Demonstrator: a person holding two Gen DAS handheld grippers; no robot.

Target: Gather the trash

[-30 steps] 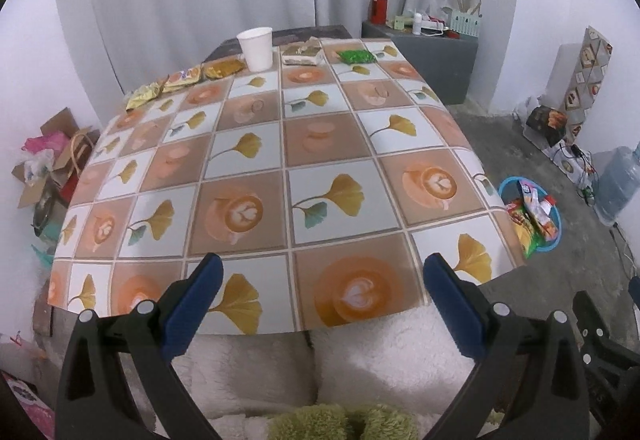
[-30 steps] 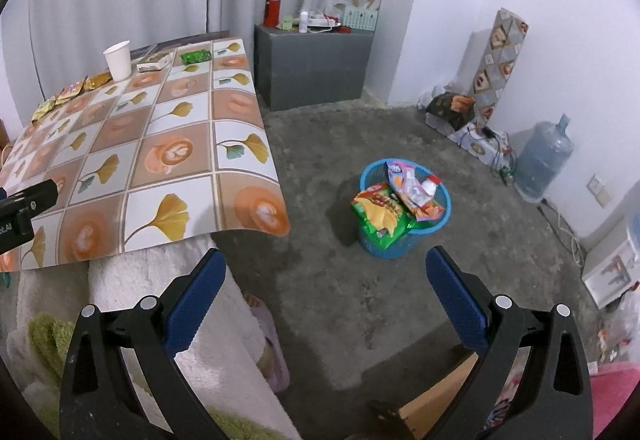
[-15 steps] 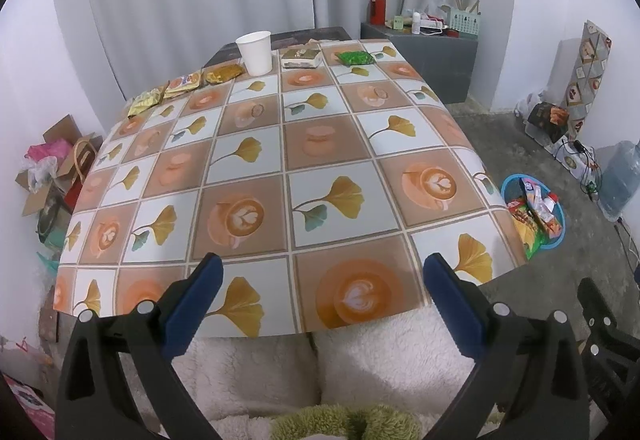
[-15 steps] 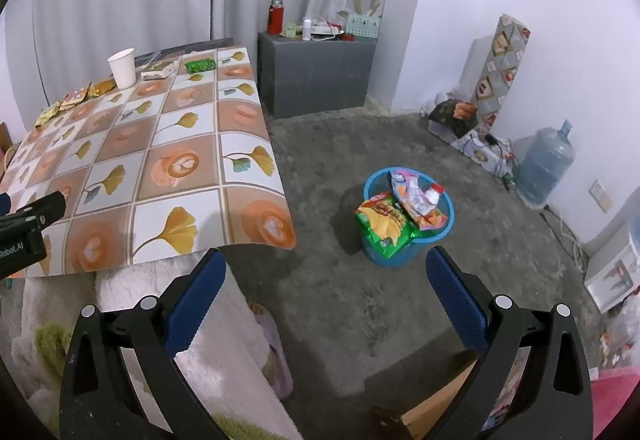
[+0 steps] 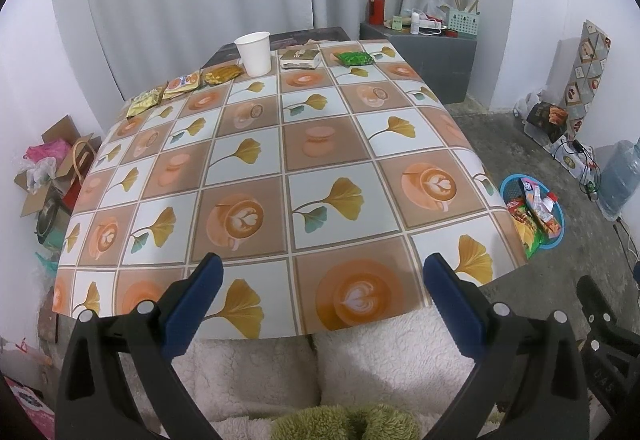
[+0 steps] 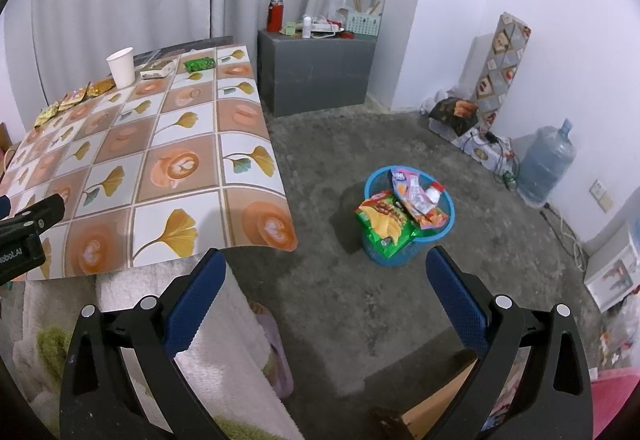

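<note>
Blue pads on my left fingers (image 5: 320, 282) stand wide apart, holding nothing, over the near edge of the patterned surface (image 5: 280, 159). My right fingers (image 6: 326, 276) are spread and bare too, above the floor. Along the far edge lie snack wrappers (image 5: 182, 84), a white paper cup (image 5: 253, 53) and a green packet (image 5: 354, 58). On the floor beside it, a blue basket (image 6: 442, 230) holds wrappers.
</note>
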